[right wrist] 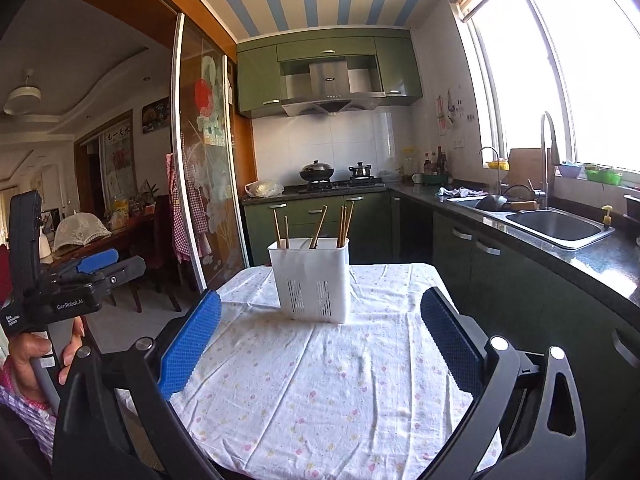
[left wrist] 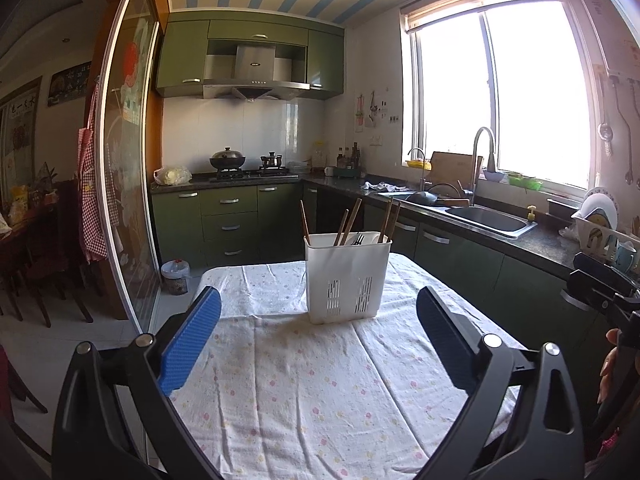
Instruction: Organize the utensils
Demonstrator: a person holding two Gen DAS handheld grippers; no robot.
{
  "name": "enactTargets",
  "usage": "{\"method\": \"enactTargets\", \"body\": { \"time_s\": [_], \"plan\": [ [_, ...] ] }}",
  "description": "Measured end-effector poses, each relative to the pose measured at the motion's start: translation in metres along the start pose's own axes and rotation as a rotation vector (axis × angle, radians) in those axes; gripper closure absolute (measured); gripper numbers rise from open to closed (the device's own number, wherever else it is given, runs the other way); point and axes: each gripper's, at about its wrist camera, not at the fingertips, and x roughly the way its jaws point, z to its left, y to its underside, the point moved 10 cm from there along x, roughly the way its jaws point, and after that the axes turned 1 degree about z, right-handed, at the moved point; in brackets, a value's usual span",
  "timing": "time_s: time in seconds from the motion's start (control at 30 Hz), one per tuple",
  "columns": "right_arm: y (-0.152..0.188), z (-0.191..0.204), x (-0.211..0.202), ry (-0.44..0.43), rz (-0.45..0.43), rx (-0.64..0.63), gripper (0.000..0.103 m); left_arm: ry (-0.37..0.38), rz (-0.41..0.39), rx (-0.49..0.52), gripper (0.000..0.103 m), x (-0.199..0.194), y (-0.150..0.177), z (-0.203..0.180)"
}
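Observation:
A white slotted utensil holder (left wrist: 347, 276) stands upright on the table, past the middle. It holds several wooden chopsticks (left wrist: 352, 220) and a dark fork (left wrist: 357, 239). In the right wrist view the holder (right wrist: 311, 280) shows the chopsticks (right wrist: 319, 227) too. My left gripper (left wrist: 318, 344) is open and empty, held above the cloth short of the holder. My right gripper (right wrist: 320, 344) is open and empty, also short of the holder. The left gripper also shows at the left edge of the right wrist view (right wrist: 100, 264).
The table wears a white flowered cloth (left wrist: 312, 392). A kitchen counter with a sink (left wrist: 492, 220) runs along the right under a bright window. A stove with a wok (left wrist: 228, 160) is at the back. A sliding glass door (left wrist: 124, 184) and dining chairs are on the left.

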Motion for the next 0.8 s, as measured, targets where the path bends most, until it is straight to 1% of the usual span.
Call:
{"method": "enactTargets", "body": {
  "time_s": [0.1, 0.23, 0.4, 0.47, 0.63, 0.8],
  "plan": [
    [0.002, 0.001, 0.001, -0.003, 0.009, -0.007, 0.005, 0.009, 0.006, 0.012, 0.007, 0.001, 0.000, -0.004],
    [0.001, -0.002, 0.002, 0.002, 0.010, 0.001, 0.005, 0.002, 0.025, 0.041, 0.007, 0.005, 0.002, -0.007],
    [-0.001, -0.003, 0.003, 0.002, 0.014, 0.002, 0.005, 0.004, 0.044, 0.009, 0.007, 0.009, 0.004, -0.003],
    [-0.001, -0.003, 0.004, 0.003, 0.016, 0.002, 0.005, -0.006, 0.043, -0.001, 0.007, 0.009, 0.003, 0.001],
    [0.002, -0.005, 0.005, 0.001, 0.025, 0.010, 0.005, -0.038, 0.039, 0.009, 0.007, 0.008, 0.003, 0.004],
    [0.001, -0.005, 0.007, 0.000, 0.028, 0.009, 0.005, -0.039, 0.040, 0.012, 0.007, 0.008, 0.003, 0.004]
  ]
}}
